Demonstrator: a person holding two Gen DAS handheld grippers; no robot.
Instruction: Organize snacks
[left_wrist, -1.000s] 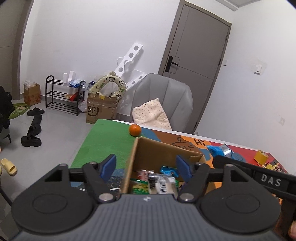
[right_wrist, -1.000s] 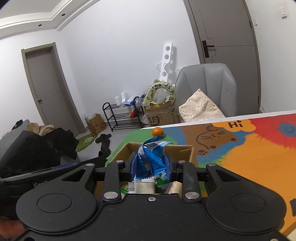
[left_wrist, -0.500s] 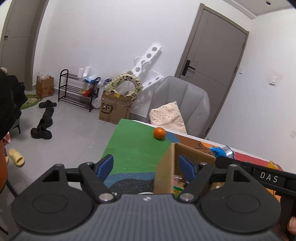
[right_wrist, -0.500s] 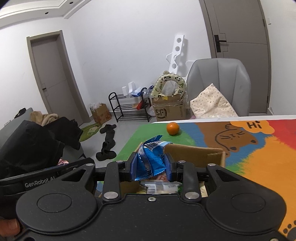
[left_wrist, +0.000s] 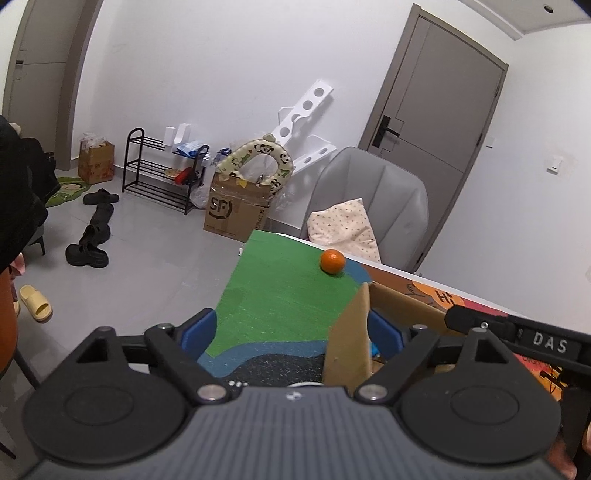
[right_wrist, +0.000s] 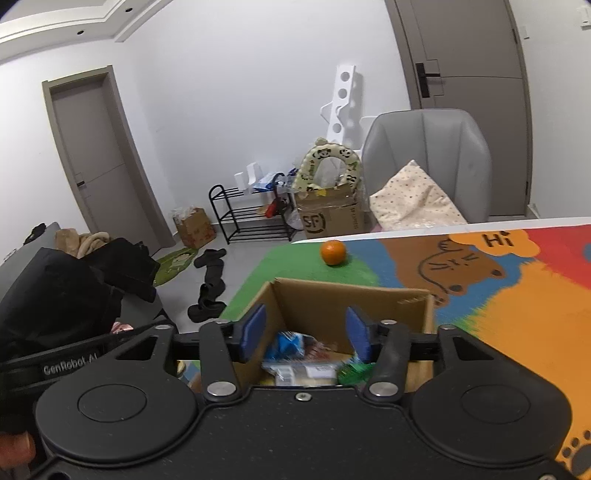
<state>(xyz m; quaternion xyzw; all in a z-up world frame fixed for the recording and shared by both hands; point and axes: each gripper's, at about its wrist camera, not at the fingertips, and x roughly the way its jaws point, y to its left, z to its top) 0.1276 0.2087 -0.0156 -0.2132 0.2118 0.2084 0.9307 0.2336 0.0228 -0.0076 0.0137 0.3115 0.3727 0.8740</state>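
Observation:
An open cardboard box (right_wrist: 343, 299) stands on the colourful mat and holds several snack packets. A blue snack packet (right_wrist: 286, 343) lies on top of them inside the box. My right gripper (right_wrist: 303, 334) is open and empty, just above the box's near side. My left gripper (left_wrist: 291, 332) is open and empty; its right finger sits inside the box's left wall (left_wrist: 347, 339), its left finger outside over the mat. An orange (left_wrist: 332, 261) sits on the green part of the mat beyond the box; it also shows in the right wrist view (right_wrist: 333, 252).
The mat-covered table (right_wrist: 517, 295) ends at a left edge near the box (left_wrist: 229, 280). A grey chair (left_wrist: 373, 199) with a cushion stands behind the table. A shoe rack (left_wrist: 162, 177), a cardboard box (left_wrist: 236, 210) and shoes lie on the floor.
My right gripper has opened and the blue packet has dropped into the box. My left gripper has shifted left, so the box's left wall now stands between its fingers.

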